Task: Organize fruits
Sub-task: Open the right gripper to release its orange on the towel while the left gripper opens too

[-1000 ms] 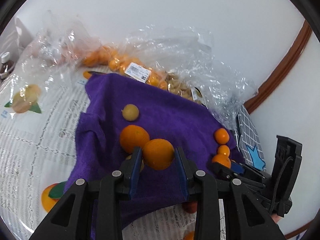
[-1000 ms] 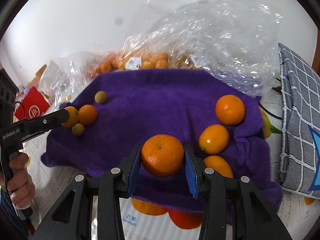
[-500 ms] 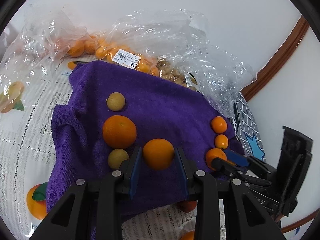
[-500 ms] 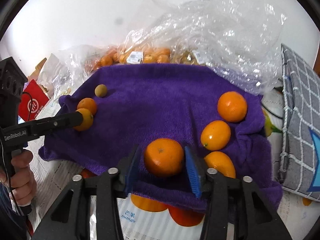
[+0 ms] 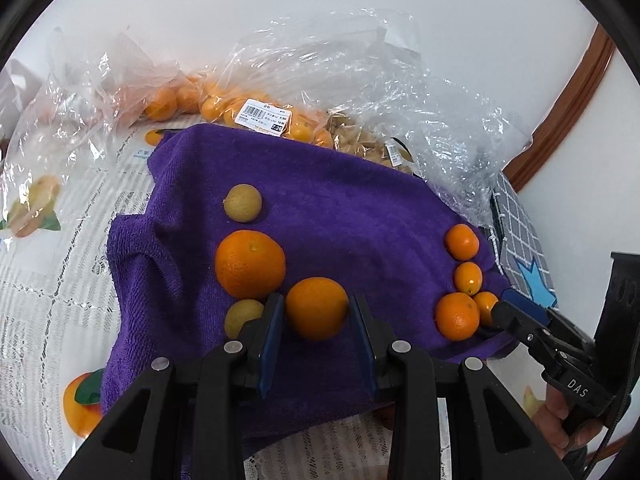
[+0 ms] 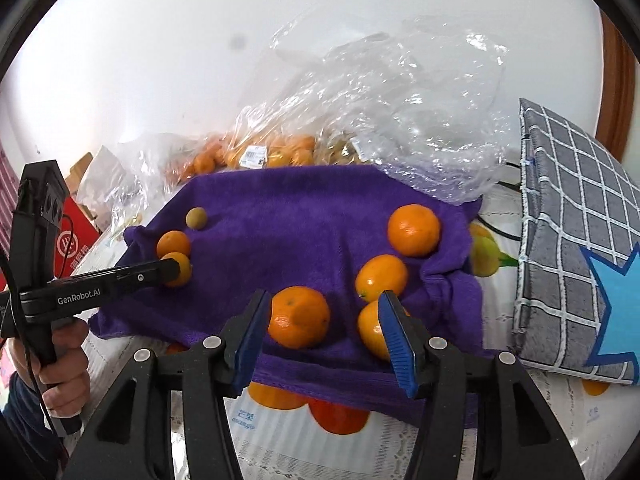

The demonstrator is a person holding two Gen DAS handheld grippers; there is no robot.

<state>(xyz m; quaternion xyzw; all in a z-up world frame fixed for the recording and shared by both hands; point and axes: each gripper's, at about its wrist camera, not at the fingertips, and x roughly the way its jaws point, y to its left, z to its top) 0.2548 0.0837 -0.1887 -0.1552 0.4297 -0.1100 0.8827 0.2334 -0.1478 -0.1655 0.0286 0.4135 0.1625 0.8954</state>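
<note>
Pale fruit (image 5: pixel 243 319) half hidden by fingers (image 5: pixel 272 332)

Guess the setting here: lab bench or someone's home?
Most likely a home, on a table or bed. Fruit lies on a purple towel spread over a lacy white cover, clear grocery bags with a price label sit behind, and a checked grey cushion lies beside.

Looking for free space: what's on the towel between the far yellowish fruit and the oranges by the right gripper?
Nothing; in the left wrist view, only bare towel separates the yellowish fruit from the oranges.
</note>
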